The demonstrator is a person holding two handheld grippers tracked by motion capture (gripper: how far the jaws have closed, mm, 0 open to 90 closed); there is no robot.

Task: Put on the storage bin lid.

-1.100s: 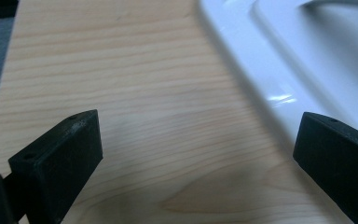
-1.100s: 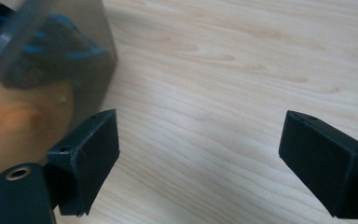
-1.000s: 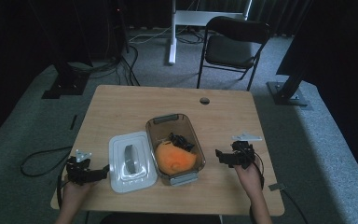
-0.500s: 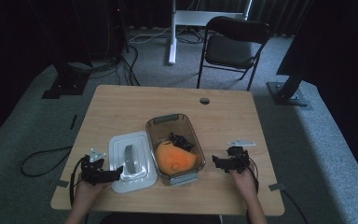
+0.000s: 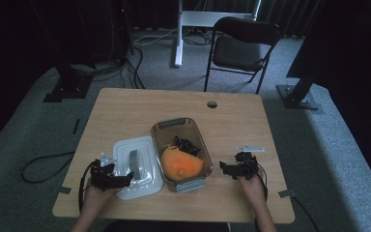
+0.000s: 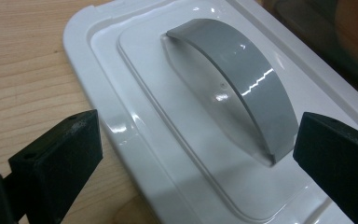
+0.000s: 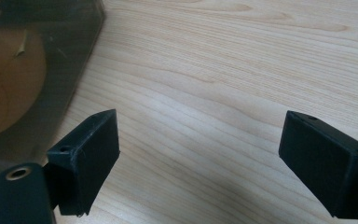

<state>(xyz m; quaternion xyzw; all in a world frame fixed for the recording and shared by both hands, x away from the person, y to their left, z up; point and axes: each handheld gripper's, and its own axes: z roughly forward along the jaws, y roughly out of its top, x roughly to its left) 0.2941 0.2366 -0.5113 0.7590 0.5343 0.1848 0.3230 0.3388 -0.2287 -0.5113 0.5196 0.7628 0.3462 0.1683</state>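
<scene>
A white lid (image 5: 137, 166) with a grey arched handle (image 6: 242, 88) lies flat on the table, left of a clear brown-tinted container (image 5: 163, 130). The container holds an orange lump (image 5: 181, 166) and a small black object (image 5: 186, 144). My left gripper (image 5: 127, 180) is open at the lid's near end. In the left gripper view, the left gripper (image 6: 198, 135) has its jaws wide apart, one either side of the handle's near end and not touching it. My right gripper (image 5: 223, 169) is open, just right of the container. Bare wood shows between the jaws of the right gripper (image 7: 198, 126), and the container wall (image 7: 74, 70) is at the left.
The wooden table (image 5: 125, 116) has a round cable hole (image 5: 212, 104) near its far edge. A folding chair (image 5: 241, 48) stands behind the table. Cables run along the carpet at the left (image 5: 43, 166).
My left gripper has moved right, from beside the lid to over its near end. My right gripper has shifted slightly left and nearer, toward the container.
</scene>
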